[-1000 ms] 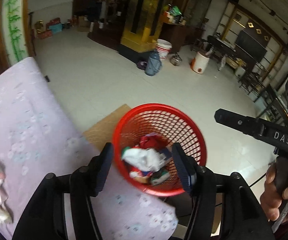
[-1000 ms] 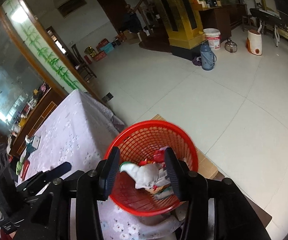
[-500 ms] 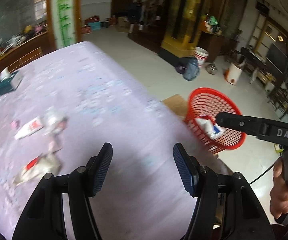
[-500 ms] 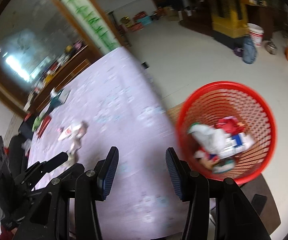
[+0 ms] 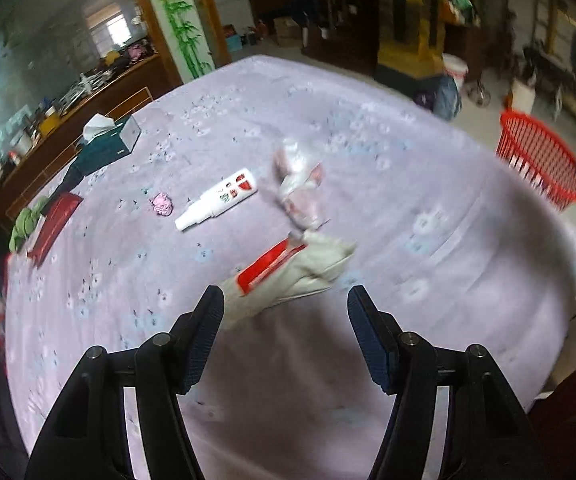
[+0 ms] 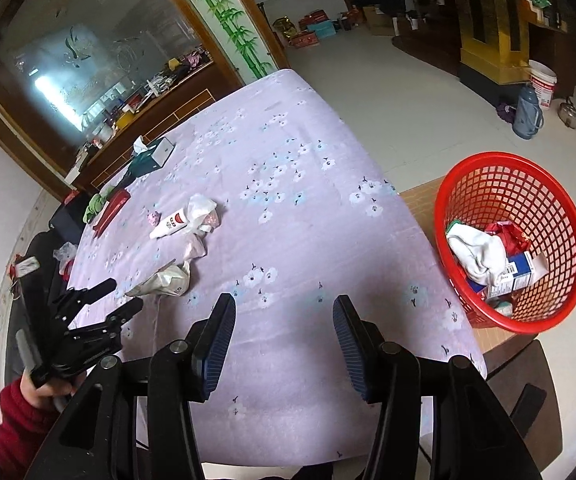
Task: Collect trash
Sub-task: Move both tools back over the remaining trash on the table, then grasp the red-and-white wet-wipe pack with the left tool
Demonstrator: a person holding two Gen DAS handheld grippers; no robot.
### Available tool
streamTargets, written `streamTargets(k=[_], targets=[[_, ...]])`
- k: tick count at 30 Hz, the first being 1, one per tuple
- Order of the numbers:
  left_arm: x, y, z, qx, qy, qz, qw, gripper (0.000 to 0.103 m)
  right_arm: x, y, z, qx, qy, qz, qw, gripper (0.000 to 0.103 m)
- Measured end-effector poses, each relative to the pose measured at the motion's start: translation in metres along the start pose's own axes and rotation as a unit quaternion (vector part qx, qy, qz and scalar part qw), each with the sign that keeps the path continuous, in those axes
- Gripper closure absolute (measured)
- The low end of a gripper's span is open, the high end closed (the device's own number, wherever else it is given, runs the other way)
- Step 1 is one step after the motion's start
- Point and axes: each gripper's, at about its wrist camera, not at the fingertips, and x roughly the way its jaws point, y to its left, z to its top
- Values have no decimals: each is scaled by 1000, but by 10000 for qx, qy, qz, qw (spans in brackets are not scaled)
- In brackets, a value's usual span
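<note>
Lilac floral cloth covers the tabletop (image 5: 468,240) in the left wrist view, where the left gripper (image 5: 285,320) hangs wide open and empty just short of a crumpled white-and-red wrapper (image 5: 288,270); it looks light and limp, best pinched at its bunched middle. From the right wrist view, the right gripper (image 6: 283,340) is likewise open and empty, the red basket (image 6: 544,196) beside the tabletop's edge.

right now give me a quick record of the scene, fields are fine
surface: table with lilac flowered cloth
trash on table: crumpled white-and-red bag, white tube, clear wrapper, pink paper ball
bin: red basket off the table's edge, already holding trash
left tool: open, empty, nearest the bag
right tool: open, empty, over the cloth
other: tissue box
</note>
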Motion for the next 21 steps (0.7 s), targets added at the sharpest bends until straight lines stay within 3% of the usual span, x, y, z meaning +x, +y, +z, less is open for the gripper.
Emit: streamTargets(k=[10,13,16,18,19,21], targets=[[63,-3,9,413,485,176,9978,40,-20,-16,-10,370,-180,-325,9986,48],[74,-4,13,402,453,101,9981,38,-25,-20,-12,455,-220,-431,9978,48],[82,-1,18,53,469,-110,9988,38,-28,-22,-12,492,-225,-480,9974,48],[86,3,18,-291,470,-240,9982,45,-28,-20,-13,481,-202,-485,9975,48],[87,5,18,-444,467,-372,9972,58,-26,-18,-12,467,-179,-467,9977,48],[86,10,15,-804,475,-408,9948,59,-23,-14,-10,442,-128,-397,9982,48]])
